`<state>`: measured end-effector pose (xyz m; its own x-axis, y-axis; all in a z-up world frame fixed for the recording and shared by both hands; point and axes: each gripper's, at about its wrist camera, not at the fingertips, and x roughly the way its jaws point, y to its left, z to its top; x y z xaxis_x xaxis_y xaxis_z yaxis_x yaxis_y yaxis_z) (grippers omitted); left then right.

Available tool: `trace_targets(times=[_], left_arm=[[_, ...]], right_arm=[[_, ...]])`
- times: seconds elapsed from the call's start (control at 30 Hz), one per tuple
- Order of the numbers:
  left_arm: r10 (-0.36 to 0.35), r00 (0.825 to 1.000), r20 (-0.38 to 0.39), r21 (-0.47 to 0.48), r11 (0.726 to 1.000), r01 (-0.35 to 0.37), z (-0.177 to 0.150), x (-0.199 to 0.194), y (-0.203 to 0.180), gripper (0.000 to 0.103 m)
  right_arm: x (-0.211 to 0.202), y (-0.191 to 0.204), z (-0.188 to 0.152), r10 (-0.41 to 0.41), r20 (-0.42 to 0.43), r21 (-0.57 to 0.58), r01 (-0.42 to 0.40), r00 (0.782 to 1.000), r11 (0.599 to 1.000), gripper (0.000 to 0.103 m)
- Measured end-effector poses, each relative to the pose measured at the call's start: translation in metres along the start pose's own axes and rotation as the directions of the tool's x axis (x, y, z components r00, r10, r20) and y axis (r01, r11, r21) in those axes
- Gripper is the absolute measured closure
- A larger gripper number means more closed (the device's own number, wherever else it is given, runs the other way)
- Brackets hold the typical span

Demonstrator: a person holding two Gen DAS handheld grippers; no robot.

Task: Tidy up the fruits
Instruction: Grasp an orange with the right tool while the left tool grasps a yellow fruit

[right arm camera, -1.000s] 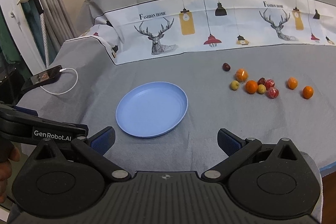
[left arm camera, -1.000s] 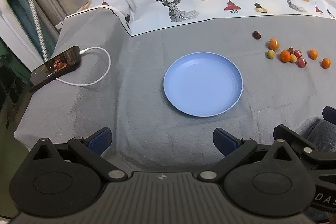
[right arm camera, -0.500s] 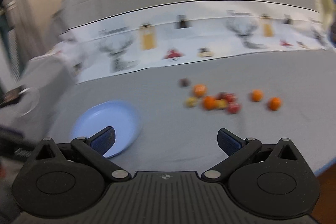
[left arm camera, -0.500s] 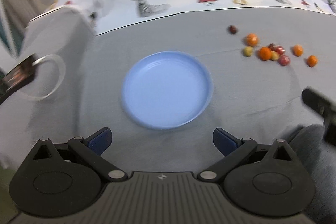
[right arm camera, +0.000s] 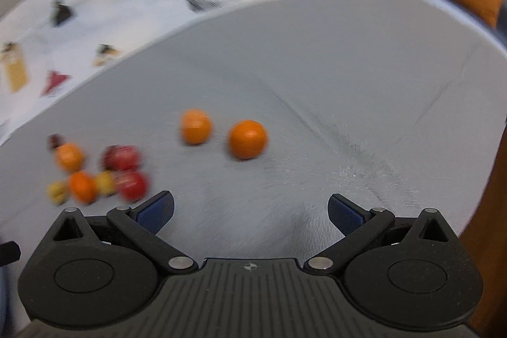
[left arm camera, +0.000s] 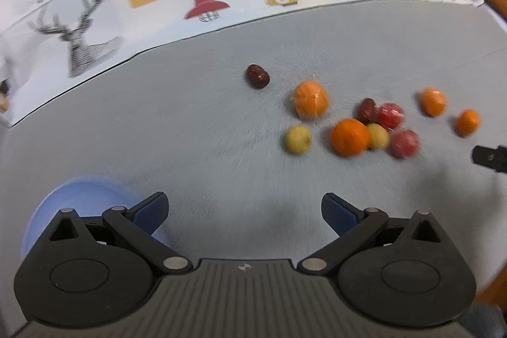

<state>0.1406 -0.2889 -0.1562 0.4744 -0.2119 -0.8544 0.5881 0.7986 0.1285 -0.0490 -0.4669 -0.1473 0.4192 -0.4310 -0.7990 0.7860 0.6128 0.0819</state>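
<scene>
Left gripper: jaws spread wide, nothing held, poised over bare grey cloth. Blue plate at lower left, partly hidden behind the left finger. Fruit cluster ahead and right, well apart from the plate, open cloth between.

Right gripper: jaws likewise parted and empty. Two oranges directly ahead, apart from the cluster. Cloth edge near at right; plate absent from this view.

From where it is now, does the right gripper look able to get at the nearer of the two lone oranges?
Probably yes. The right gripper is open and empty, the orange lies ahead between its fingers, apart from its neighbour, with only bare grey cloth between.
</scene>
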Motion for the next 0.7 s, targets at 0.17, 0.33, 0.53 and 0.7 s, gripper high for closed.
trace_targets(times=[0.17, 0.33, 0.53, 0.7], left_arm=[[-0.019, 0.999, -0.051, 0.010, 1.000, 0.019, 0.023, 0.053, -0.010, 0.000], [-0.028, 1.000, -0.005, -0.027, 0.999, 0.027, 0.029, 0.069, -0.009, 0.000], [-0.083, 0.993, 0.082, 0.041, 0.996, 0.079, 0.021, 0.053, -0.016, 0.057], [-0.064, 0.988, 0.139, 0.137, 0.990, 0.045, 0.014, 0.032, -0.033, 0.076]], right_arm=[[0.057, 0.000, 0.014, -0.010, -0.027, 0.047, 0.011, 1.000, 0.999, 0.001], [0.085, 0.020, 0.015, -0.072, 0.008, -0.059, 0.072, 0.997, 0.996, 0.001], [0.076, 0.015, 0.013, -0.073, 0.038, -0.061, 0.075, 0.997, 0.995, 0.015], [0.067, 0.015, 0.018, -0.054, 0.086, -0.066, 0.060, 0.995, 0.996, 0.067]])
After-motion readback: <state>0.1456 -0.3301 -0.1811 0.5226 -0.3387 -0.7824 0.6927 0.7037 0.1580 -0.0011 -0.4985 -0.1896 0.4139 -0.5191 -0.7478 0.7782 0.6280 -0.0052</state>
